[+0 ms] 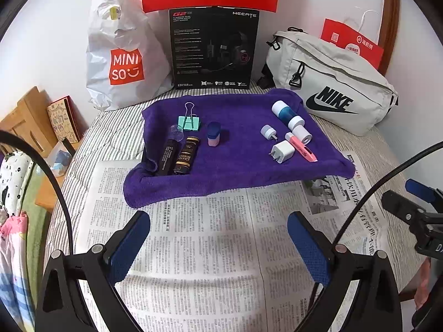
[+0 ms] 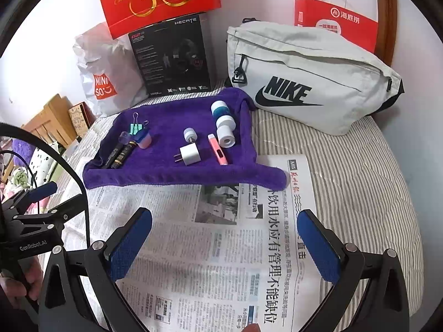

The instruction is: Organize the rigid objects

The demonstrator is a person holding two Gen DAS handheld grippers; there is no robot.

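Observation:
A purple towel (image 1: 238, 166) (image 2: 166, 177) lies on the bed with small items on it. At its left sit a mint binder clip (image 1: 189, 121), two dark tubes (image 1: 184, 156) (image 2: 119, 153) and a pink-and-blue sharpener (image 1: 213, 135) (image 2: 144, 139). On its right are a white plug (image 1: 282, 152) (image 2: 189, 155), a round adapter (image 1: 268, 132), a pink pen-like tool (image 1: 303, 149) (image 2: 218, 149) and white-and-blue cylinders (image 1: 290, 119) (image 2: 224, 124). My left gripper (image 1: 218, 229) hangs open over the newspaper, nothing between its fingers. My right gripper (image 2: 224, 228) is open too, empty.
Newspaper (image 1: 210, 249) (image 2: 210, 249) covers the striped bed in front of the towel. Behind stand a white plastic bag (image 1: 121, 55), a black headset box (image 1: 214, 49), a red gift bag (image 2: 160, 0), a grey waist bag (image 2: 307, 83) and a red paper bag (image 2: 336, 22). Wooden furniture (image 1: 25, 119) sits left.

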